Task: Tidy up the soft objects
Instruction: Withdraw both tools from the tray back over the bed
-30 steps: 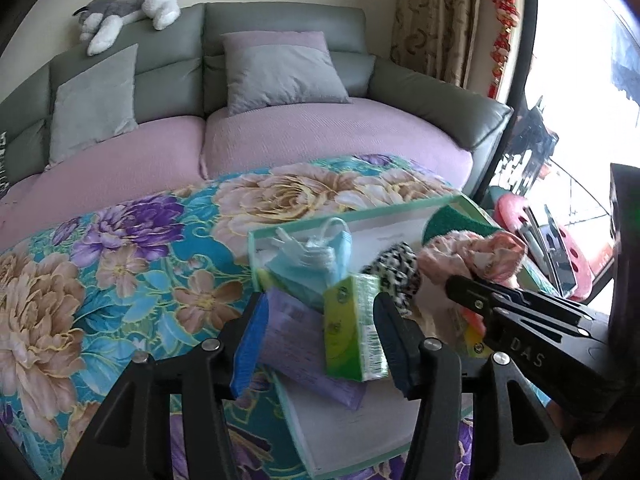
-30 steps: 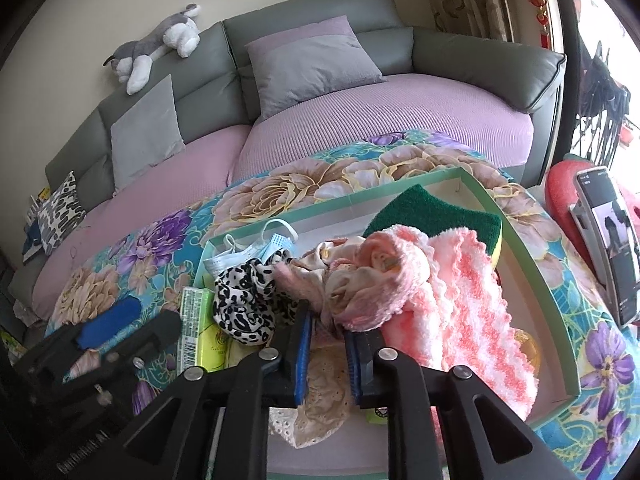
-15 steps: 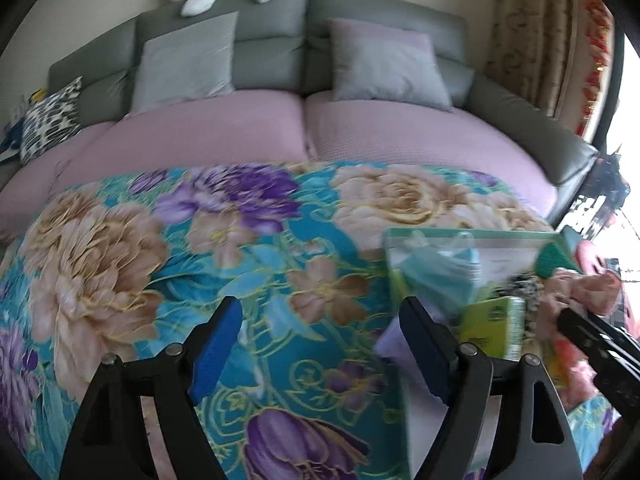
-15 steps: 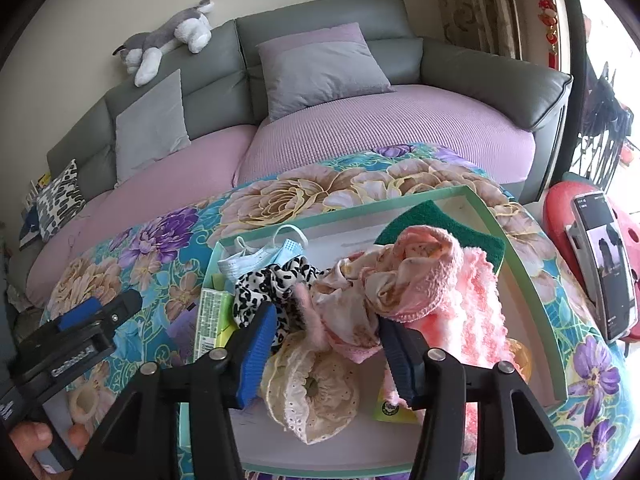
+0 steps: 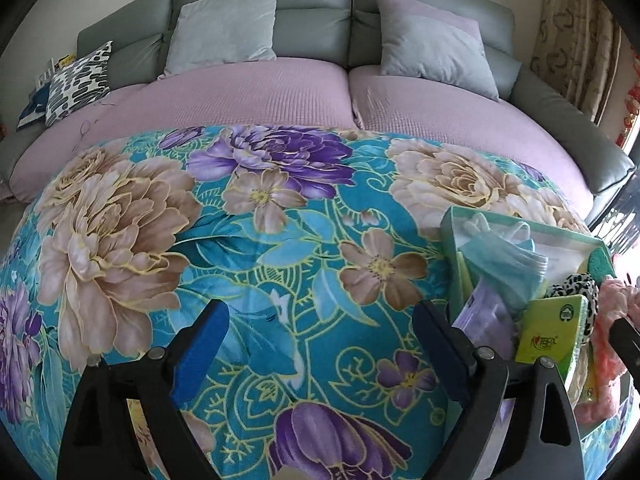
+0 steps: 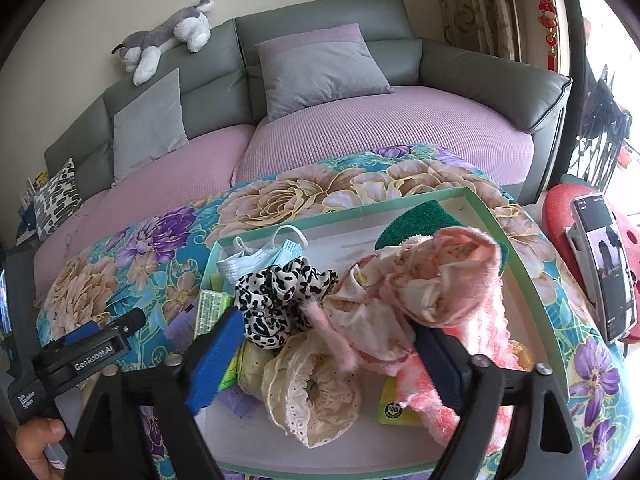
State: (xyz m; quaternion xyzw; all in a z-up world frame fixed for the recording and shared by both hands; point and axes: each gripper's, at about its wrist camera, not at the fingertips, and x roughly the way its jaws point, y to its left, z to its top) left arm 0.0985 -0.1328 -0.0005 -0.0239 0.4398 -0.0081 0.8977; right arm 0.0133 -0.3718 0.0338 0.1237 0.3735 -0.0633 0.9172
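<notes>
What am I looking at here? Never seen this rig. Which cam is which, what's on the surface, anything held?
No robot: a person holds a two-finger gripper in each hand, each with a fisheye camera looking along its fingers.

Left wrist view: the left gripper over bare floral blanket, jaws opening, nothing between them.

Right wrist view: the right gripper over a green-rimmed box, jaws opening around a pile of soft things without gripping: a pink knitted cloth, a leopard-print scrunchie, a cream lace scrunchie, face masks, a green sponge. Nothing is held. A grey sofa stands behind.
</notes>
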